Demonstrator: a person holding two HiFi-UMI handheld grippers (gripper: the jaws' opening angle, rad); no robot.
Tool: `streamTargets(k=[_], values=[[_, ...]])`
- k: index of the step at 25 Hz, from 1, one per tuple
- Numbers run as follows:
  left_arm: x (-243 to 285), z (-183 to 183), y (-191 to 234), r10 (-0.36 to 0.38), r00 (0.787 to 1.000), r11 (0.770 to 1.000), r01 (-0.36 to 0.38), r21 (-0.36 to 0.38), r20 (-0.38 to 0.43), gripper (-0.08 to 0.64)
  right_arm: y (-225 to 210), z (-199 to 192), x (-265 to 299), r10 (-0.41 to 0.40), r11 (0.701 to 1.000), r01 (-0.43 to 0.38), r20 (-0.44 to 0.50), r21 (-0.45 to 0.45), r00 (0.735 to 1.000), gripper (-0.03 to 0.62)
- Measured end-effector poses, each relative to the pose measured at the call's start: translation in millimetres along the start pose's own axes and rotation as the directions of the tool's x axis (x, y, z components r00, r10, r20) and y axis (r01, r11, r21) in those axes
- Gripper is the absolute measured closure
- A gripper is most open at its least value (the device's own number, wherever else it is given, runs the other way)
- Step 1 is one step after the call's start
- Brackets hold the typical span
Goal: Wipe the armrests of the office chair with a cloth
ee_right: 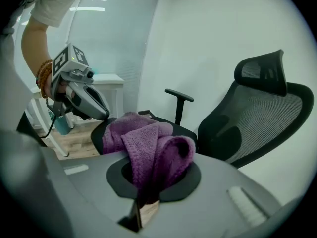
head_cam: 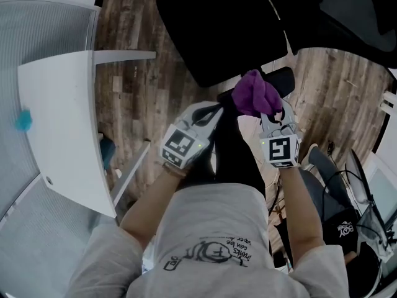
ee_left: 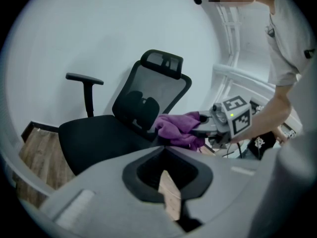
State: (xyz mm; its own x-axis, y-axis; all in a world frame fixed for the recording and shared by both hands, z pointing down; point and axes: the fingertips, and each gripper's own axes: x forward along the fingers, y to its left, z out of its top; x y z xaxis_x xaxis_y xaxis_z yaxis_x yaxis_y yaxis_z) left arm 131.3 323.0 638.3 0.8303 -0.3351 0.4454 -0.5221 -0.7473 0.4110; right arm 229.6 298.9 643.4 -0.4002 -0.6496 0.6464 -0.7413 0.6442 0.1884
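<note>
The black office chair (head_cam: 229, 23) stands in front of me, seat and mesh back (ee_left: 148, 100) in view. My right gripper (head_cam: 273, 113) is shut on a bunched purple cloth (head_cam: 255, 93), which rests at the near armrest (head_cam: 284, 78); the pad under it is mostly hidden. In the right gripper view the cloth (ee_right: 148, 148) fills the jaws of that gripper (ee_right: 147, 205). The far armrest (ee_right: 179, 95) stands bare on its post. My left gripper (head_cam: 213, 112) hovers just left of the cloth with its jaws together and nothing between them; that same gripper (ee_left: 169, 195) looks across at the cloth (ee_left: 176, 128).
A white desk (head_cam: 62, 117) with a teal object (head_cam: 23, 121) stands to my left over wood floor (head_cam: 142, 92). Cables and a black bag (head_cam: 344, 228) lie at the lower right. White wall is behind the chair.
</note>
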Motion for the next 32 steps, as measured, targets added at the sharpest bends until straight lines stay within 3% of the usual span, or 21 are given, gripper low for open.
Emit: streamTargets(k=[13, 20, 24, 32], values=[[3.9, -2.7, -9.8, -0.025, 1.0, 1.0, 0.025, -0.001, 0.003, 0.56, -99.0, -43.3, -10.9, -0.161, 0.987, 0.163, -0.098, 0.009, 0.982, 0.568], [10.7, -3.9, -17.5, -0.037, 0.999, 0.999, 0.037, -0.009, 0.004, 0.56, -115.5, -49.6, -11.9, -0.206, 0.978, 0.203, -0.127, -0.04, 0.97, 0.568], [12.6, -3.5, -17.6, -0.031, 1.0, 0.999, 0.031, -0.015, 0.006, 0.56, -106.3, -43.1, -10.9, -0.22, 0.975, 0.219, -0.128, -0.017, 0.967, 0.569], [19.8, -2.8, -16.3, -0.041, 0.999, 0.999, 0.041, -0.011, -0.01, 0.56, -37.2, -13.8, -1.0, -0.116, 0.993, 0.115, -0.055, -0.011, 0.992, 0.568]])
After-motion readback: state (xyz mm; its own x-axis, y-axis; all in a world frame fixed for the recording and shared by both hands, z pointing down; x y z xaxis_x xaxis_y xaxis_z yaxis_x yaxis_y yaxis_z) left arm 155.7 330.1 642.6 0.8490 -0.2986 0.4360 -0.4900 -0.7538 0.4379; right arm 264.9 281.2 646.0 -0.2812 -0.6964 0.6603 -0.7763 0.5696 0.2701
